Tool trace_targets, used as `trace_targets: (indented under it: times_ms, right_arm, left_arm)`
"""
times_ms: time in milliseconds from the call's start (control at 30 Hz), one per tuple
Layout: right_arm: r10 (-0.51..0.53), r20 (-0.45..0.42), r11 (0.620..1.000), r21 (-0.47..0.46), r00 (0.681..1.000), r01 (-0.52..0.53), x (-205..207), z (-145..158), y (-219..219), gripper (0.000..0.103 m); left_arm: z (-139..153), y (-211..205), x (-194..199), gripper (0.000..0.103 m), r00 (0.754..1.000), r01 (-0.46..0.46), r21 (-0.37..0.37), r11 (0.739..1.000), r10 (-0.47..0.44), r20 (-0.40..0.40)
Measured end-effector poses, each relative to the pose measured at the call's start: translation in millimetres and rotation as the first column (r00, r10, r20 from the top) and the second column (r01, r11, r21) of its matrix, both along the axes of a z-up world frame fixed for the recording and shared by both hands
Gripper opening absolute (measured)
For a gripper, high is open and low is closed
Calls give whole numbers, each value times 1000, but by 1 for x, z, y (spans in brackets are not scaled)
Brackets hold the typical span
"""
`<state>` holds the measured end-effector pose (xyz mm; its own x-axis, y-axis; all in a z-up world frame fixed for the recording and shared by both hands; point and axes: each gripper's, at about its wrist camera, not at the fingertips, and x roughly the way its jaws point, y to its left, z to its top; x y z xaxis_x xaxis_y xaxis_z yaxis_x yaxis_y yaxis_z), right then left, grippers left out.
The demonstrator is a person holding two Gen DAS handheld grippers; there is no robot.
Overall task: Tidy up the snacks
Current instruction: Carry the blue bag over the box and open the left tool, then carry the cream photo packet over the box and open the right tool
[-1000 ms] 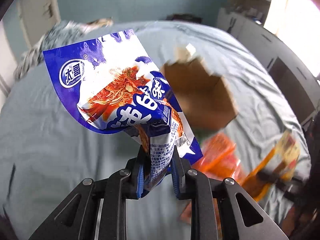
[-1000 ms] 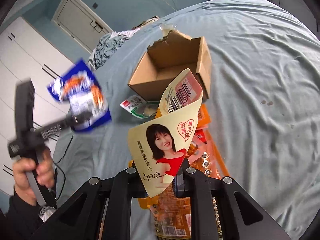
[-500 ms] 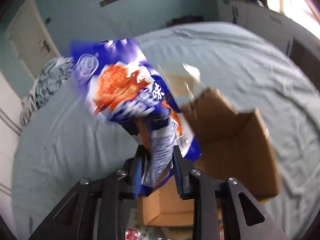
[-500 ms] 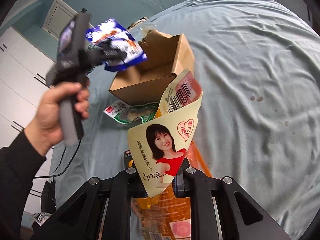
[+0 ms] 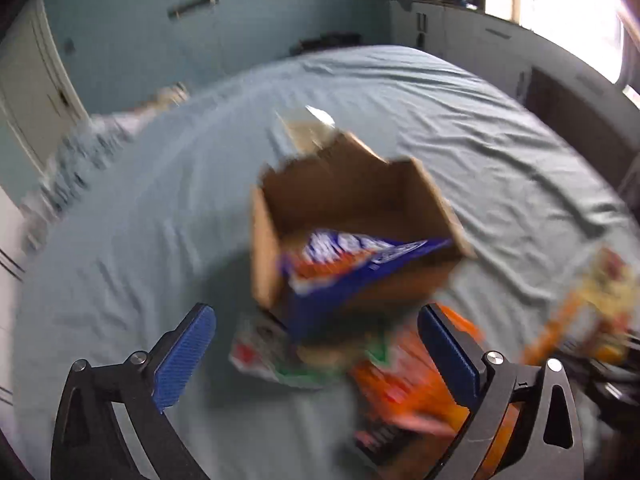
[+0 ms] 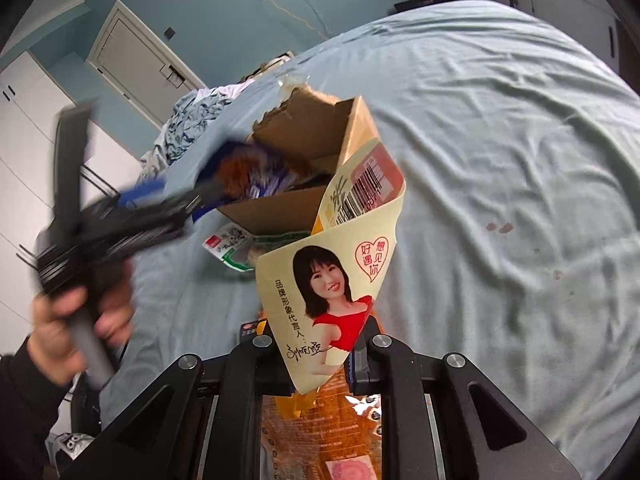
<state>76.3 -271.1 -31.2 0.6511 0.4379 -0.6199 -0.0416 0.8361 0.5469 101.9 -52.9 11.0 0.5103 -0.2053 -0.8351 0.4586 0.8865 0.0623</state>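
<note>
An open cardboard box (image 5: 352, 204) lies on the bed; it also shows in the right wrist view (image 6: 308, 140). A blue and orange snack bag (image 5: 348, 264) lies in the box's mouth, hanging over its front edge. My left gripper (image 5: 316, 356) is open and empty just in front of the box. My right gripper (image 6: 320, 360) is shut on a cream snack packet (image 6: 336, 280) printed with a woman in red, held upright above the bed.
A green and white packet (image 5: 276, 360) and orange packets (image 5: 404, 384) lie on the grey-blue bed sheet (image 5: 120, 264) in front of the box. A pile of clothes (image 6: 196, 120) sits at the far end. Cabinets line the right wall.
My left gripper carried the blue bag over to the box, opened, and let it go; the bag now rests in the box. My right gripper kept its hold on the cream packet.
</note>
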Motion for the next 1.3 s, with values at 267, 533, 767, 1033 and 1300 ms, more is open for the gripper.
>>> trace_targets:
  times_ms: [267, 533, 767, 1033, 1300]
  right_arm:
    - [-26, 25, 999, -29, 999, 27, -17, 9, 2, 15]
    - [-50, 31, 998, -38, 998, 51, -23, 11, 3, 15]
    - [-82, 106, 995, -49, 991, 88, 8, 57, 4, 15]
    - [-137, 139, 986, -73, 981, 148, 96, 95, 32, 15]
    - [-152, 34, 960, -234, 988, 155, 160, 86, 76, 30]
  left_arm:
    - [5, 51, -62, 103, 979, -165, -53, 985, 157, -130]
    - [-10, 62, -75, 103, 977, -201, 115, 973, 207, -41]
    - [0, 64, -73, 103, 983, -186, 124, 975, 185, 21]
    - [4, 83, -68, 103, 976, -202, -8, 979, 201, -80]
    - [-6, 84, -61, 103, 973, -204, -21, 979, 201, -111]
